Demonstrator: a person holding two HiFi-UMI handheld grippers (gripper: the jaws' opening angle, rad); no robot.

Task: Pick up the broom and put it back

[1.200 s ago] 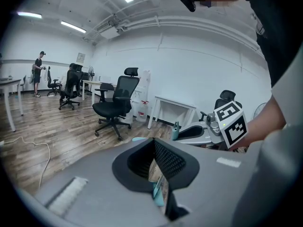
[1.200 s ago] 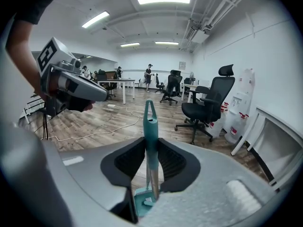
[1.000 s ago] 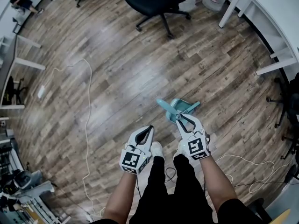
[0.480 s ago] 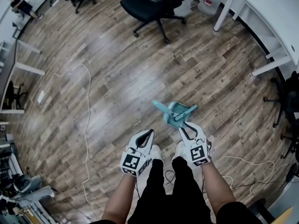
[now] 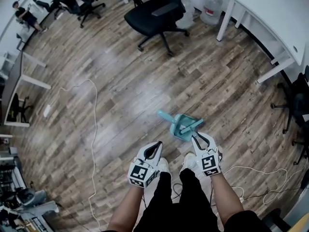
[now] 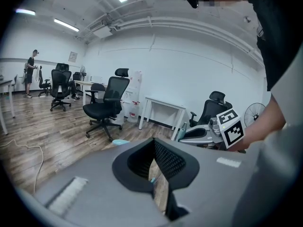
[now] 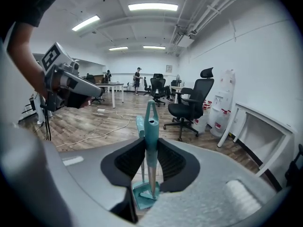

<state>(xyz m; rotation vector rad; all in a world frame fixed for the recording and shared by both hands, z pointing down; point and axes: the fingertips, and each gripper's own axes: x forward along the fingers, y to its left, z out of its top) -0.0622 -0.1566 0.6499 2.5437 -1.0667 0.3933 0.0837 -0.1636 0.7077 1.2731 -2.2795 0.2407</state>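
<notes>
A teal broom-and-dustpan set (image 5: 179,126) hangs low over the wood floor in front of my feet. My right gripper (image 5: 197,136) is shut on one of its long teal handles (image 7: 151,126), which stands upright between the pads in the right gripper view. The dustpan (image 7: 143,194) hangs below. A second teal handle (image 7: 140,125) rises just behind, slanting up-left in the head view (image 5: 164,116). I cannot tell which handle is the broom's. My left gripper (image 5: 155,147) is beside it on the left, jaws together and holding nothing (image 6: 154,143).
A black office chair (image 5: 154,8) stands ahead, with water jugs (image 5: 212,6) and a white desk (image 5: 270,11) at the upper right. A white cable (image 5: 91,110) runs along the floor on the left, another (image 5: 253,170) on the right. Chairs and people are far left.
The whole view has advanced toward the chair and desk. Both grippers have shifted with it, and the teal set stays hanging from the right gripper.
</notes>
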